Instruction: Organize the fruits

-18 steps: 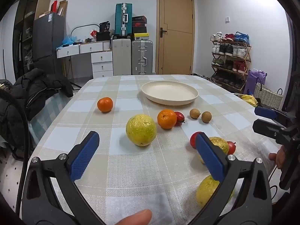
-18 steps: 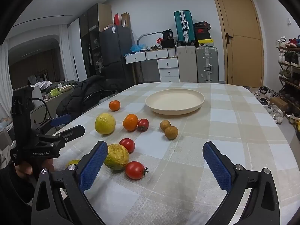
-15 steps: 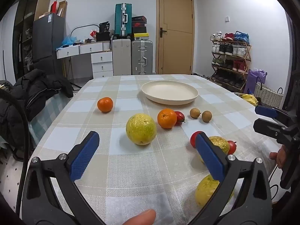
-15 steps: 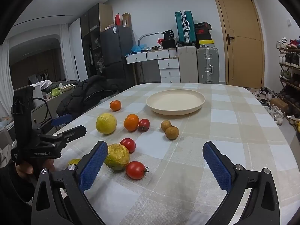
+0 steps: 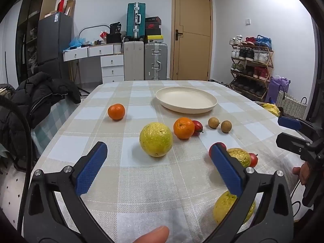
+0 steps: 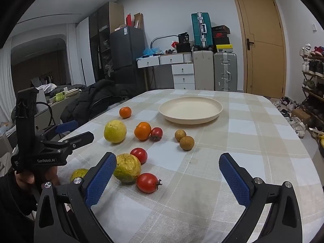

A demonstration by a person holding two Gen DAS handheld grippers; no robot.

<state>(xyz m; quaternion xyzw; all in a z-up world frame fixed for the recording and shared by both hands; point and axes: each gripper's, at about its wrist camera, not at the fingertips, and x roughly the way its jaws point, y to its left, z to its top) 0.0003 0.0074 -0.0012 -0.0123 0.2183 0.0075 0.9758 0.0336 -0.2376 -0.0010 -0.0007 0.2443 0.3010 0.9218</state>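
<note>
the left gripper (image 5: 156, 166) hovers with fingers spread wide, holding nothing. the big yellow fruit (image 5: 156, 139) sits at frame centre, just ahead of the gap between them. it is round, with no long axis. the right gripper (image 6: 168, 176), also spread and empty, is farther from it. the plate (image 5: 210, 103), empty, lies beyond in the upper middle.

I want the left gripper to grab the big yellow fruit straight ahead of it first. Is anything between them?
Nothing visible. Only bare tablecloth lies between the open left gripper and the big yellow fruit. The nearest orange sits beyond it, to its right.
</note>
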